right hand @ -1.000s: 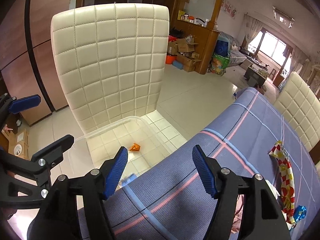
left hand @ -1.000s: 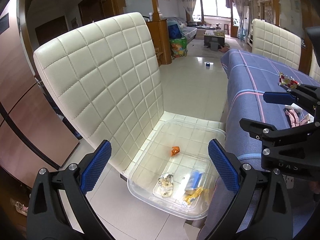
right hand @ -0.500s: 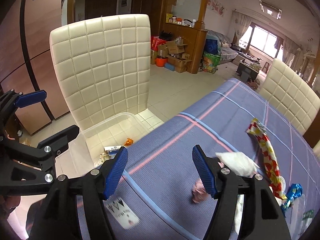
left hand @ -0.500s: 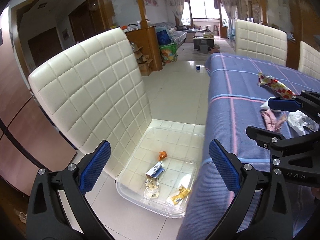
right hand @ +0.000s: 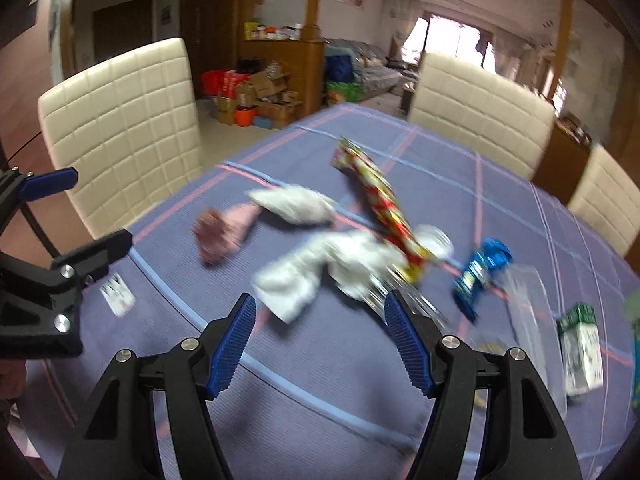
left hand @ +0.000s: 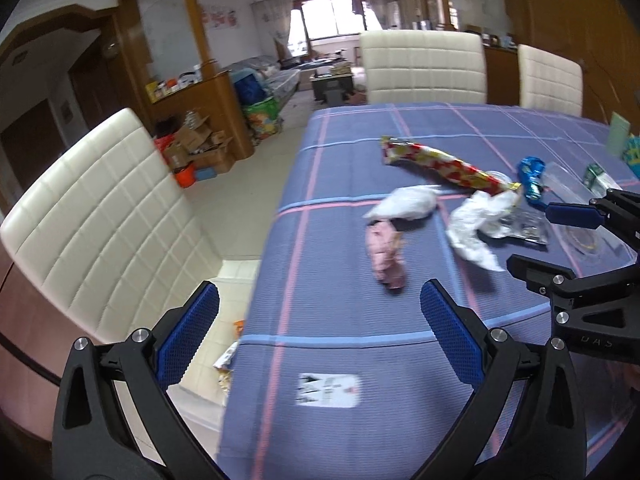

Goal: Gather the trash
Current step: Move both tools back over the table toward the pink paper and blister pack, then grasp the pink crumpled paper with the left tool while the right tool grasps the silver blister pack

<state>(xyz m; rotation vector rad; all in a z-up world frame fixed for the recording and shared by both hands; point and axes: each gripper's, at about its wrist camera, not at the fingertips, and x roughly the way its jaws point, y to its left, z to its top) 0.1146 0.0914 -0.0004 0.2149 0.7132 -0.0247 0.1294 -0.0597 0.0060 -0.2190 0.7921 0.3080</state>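
Both claws gape wide, gripping nothing: left gripper point(left hand: 320, 312) at lower centre of its view, right gripper point(right hand: 320, 320) likewise. At left stands a cream chair point(left hand: 100, 216); a white label point(left hand: 328, 390) lies on the blue tablecloth point(left hand: 320, 240). Mid-frame ahead lie a pink wrapper point(left hand: 386, 256), white tissue point(right hand: 312, 272), then a red-yellow wrapper point(left hand: 444, 168) and blue wrapper point(right hand: 482, 272) farther right.

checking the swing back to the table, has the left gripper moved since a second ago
Yes. The left gripper has swung right, away from the white chair and floor bin, and now hangs open over the blue tablecloth, aimed toward the pink wrapper.
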